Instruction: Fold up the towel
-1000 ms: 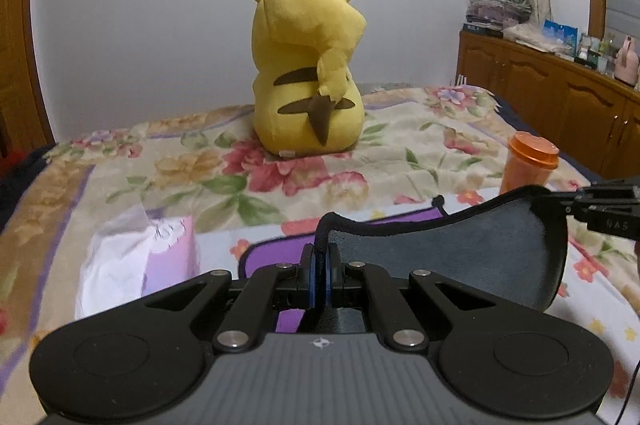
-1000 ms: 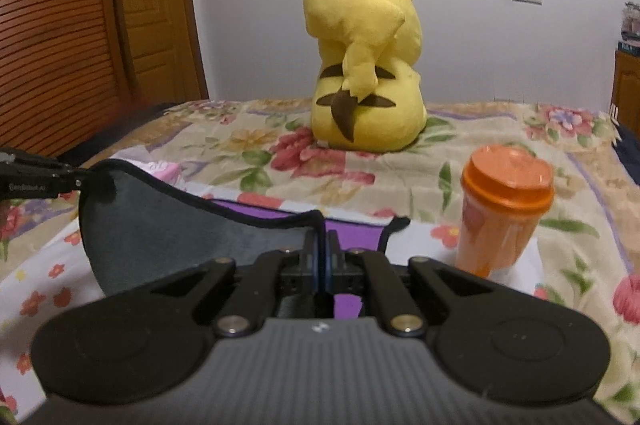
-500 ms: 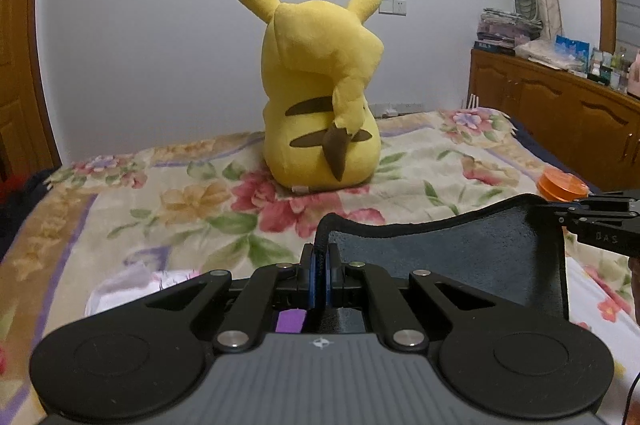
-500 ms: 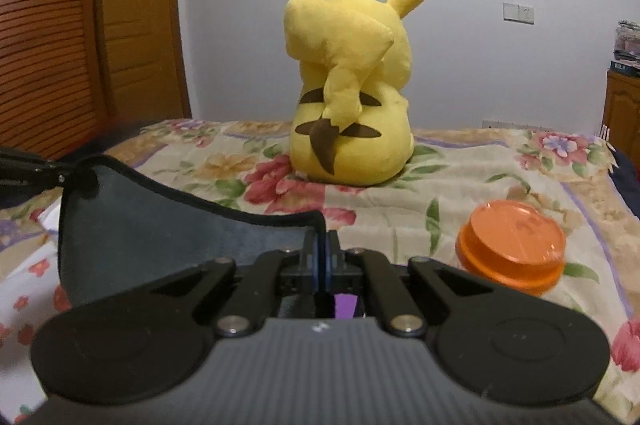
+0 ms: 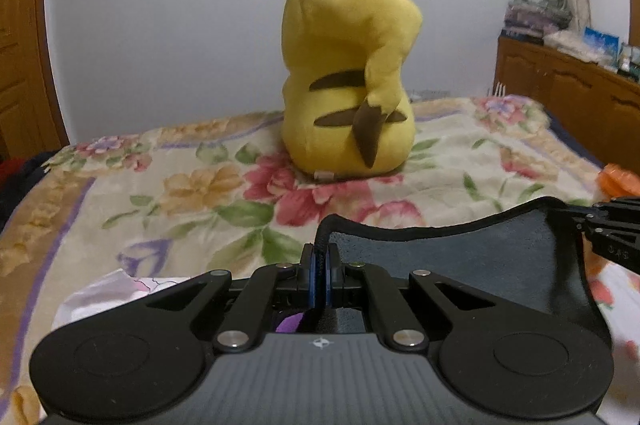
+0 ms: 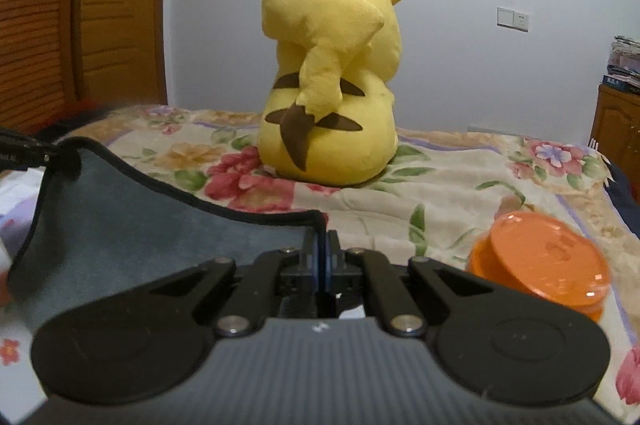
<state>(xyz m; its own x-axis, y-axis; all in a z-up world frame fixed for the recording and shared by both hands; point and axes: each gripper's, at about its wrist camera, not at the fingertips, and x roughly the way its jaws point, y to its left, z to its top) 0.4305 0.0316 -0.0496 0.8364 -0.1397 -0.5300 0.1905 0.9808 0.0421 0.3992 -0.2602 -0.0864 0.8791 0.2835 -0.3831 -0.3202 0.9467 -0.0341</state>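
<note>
The towel (image 5: 480, 253) is dark grey with a black hem and a purple underside. My left gripper (image 5: 320, 257) is shut on one corner of it. My right gripper (image 6: 322, 245) is shut on the other corner; the towel (image 6: 132, 225) hangs stretched between the two, lifted above the bed. In the left wrist view the right gripper (image 5: 612, 225) shows at the right edge, holding the far corner. In the right wrist view the left gripper (image 6: 20, 149) shows at the left edge. The towel's lower part is hidden behind the gripper bodies.
A big yellow Pikachu plush (image 5: 348, 73) sits on the floral bedspread (image 5: 180, 185) straight ahead. An orange lidded cup (image 6: 540, 265) stands at the right. A tissue pack (image 5: 120, 289) lies at the left. A wooden cabinet (image 5: 568, 97) stands at the right, a wooden door (image 6: 80, 17) at the left.
Both grippers have risen and moved forward toward the plush, carrying the towel's edge with them. The plush looks larger; the cup and tissue pack sit lower in view.
</note>
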